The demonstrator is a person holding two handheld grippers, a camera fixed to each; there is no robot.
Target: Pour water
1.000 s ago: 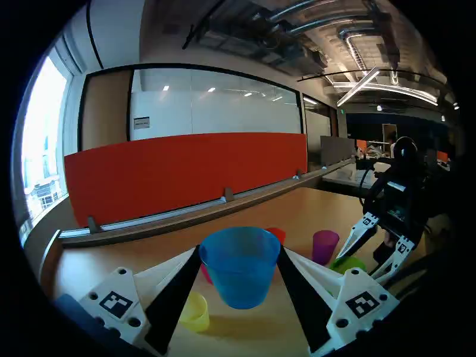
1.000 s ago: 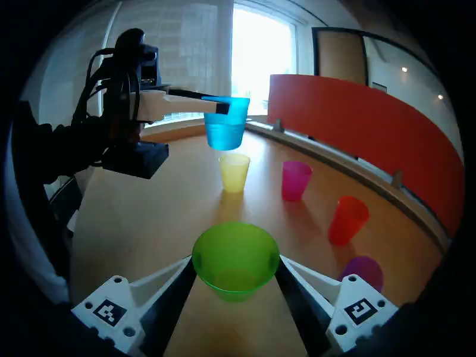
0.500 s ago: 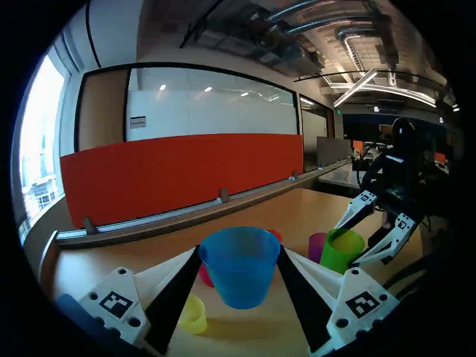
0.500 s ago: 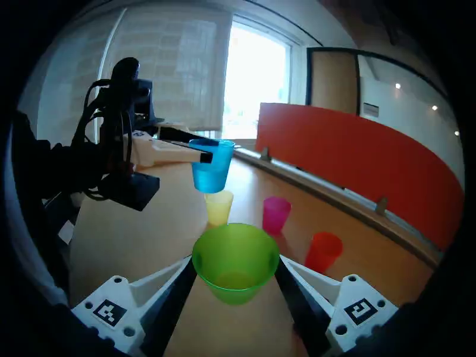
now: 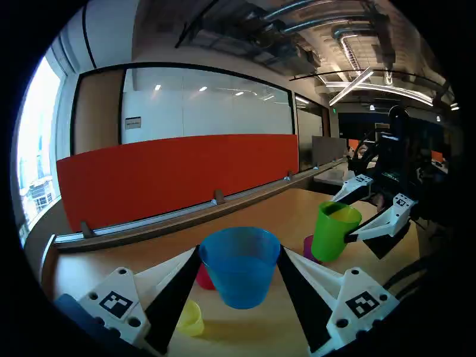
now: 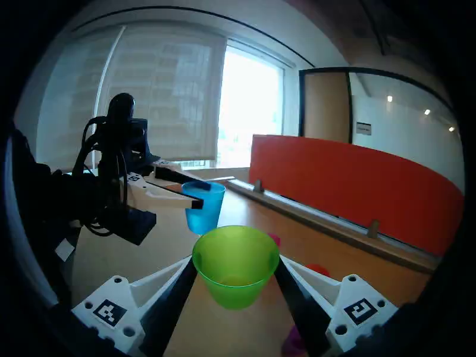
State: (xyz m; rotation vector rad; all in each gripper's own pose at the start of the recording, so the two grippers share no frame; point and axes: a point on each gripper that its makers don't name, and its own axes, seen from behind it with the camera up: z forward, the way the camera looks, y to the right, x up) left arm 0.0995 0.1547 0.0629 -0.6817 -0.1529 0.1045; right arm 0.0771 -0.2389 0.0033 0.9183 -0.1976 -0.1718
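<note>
So both cups are being held up off the bench [image 5: 268, 217] right now. The left hand-held gripper [image 5: 238, 254] is pinching the blue cup [image 5: 240, 279] by its sides, holding it upright with the fingers pointing straight ahead. The right hand-held gripper [image 6: 236, 262] is squeezing the green cup [image 6: 235, 271] the same way, roughly upright, hovering near the blue one but not touching it. A yellow cup [image 5: 191, 317], pink cup [image 5: 205, 278] and purple cup [image 5: 308, 247] are sitting on the bench below.
</note>
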